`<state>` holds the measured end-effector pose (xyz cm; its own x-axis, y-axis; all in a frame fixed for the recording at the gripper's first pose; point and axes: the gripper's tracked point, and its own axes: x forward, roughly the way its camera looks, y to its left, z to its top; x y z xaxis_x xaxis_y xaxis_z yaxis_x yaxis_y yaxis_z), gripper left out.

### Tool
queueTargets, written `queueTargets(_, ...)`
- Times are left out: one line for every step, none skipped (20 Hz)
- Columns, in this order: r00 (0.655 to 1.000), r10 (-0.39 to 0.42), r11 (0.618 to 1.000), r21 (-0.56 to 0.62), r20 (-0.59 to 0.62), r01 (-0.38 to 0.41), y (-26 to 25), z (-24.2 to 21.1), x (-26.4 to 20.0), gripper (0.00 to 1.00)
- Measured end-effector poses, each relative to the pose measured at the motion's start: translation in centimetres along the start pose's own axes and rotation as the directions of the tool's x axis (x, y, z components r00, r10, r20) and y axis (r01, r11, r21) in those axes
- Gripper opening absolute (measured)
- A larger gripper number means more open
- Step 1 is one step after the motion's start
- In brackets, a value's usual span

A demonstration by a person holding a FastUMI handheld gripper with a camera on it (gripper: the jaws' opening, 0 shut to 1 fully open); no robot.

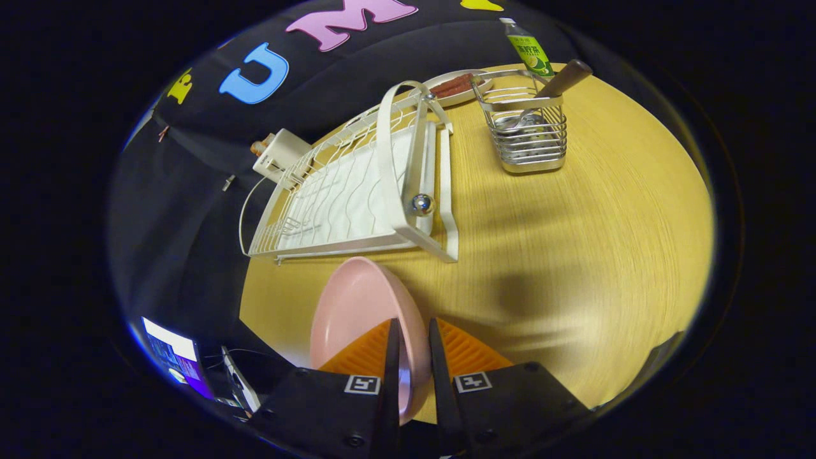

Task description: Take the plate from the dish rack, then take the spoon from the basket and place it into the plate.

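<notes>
Gripping the pink plate [357,319] by its rim, the tongs [413,357] are nearly closed on it above the surface [574,242], with the dish rack [357,191] just beyond.

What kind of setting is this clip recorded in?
Likely a staged kitchen tabletop in a recording booth: a white dish rack, a wire basket and the gripper clamping a pink plate.

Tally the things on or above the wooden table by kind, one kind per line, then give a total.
Plates: 2, pink plate clamped in the hand-held gripper, white plate beyond the rack
Dish racks: 1
Wire baskets: 1
Spoons: 1
Bottles: 1
Total: 6
</notes>
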<state>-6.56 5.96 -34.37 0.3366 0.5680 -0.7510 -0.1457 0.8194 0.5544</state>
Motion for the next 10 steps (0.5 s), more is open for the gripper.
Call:
queueTargets(1.0, 0.008, 1.0, -0.016, 0.006, -0.008, -0.3, 0.1, -0.2, 0.41)
queueTargets(1.0, 0.012, 0.999, -0.031, 0.012, -0.012, -0.5, 0.2, -0.4, 0.47)
queueTargets(1.0, 0.009, 0.999, -0.053, 0.027, -0.008, -1.0, 0.4, -0.9, 0.59)
queueTargets(0.999, -0.007, 0.997, -0.082, 0.052, 0.011, -1.6, 0.9, -1.4, 0.78)
queueTargets(0.996, -0.025, 0.992, -0.118, 0.089, 0.035, -2.3, 1.4, -1.8, 0.97)
queueTargets(0.99, -0.046, 0.985, -0.158, 0.133, 0.067, -3.1, 2.2, -2.9, 1.0)
queueTargets(0.981, -0.062, 0.976, -0.195, 0.182, 0.098, -3.7, 3.0, -3.6, 0.99)
queueTargets(0.971, -0.068, 0.967, -0.225, 0.23, 0.121, -4.1, 3.9, -4.4, 0.99)
queueTargets(0.957, -0.071, 0.958, -0.248, 0.282, 0.144, -4.5, 4.9, -5.3, 0.98)
queueTargets(0.939, -0.073, 0.95, -0.264, 0.336, 0.168, -4.9, 6.1, -6.3, 0.98)
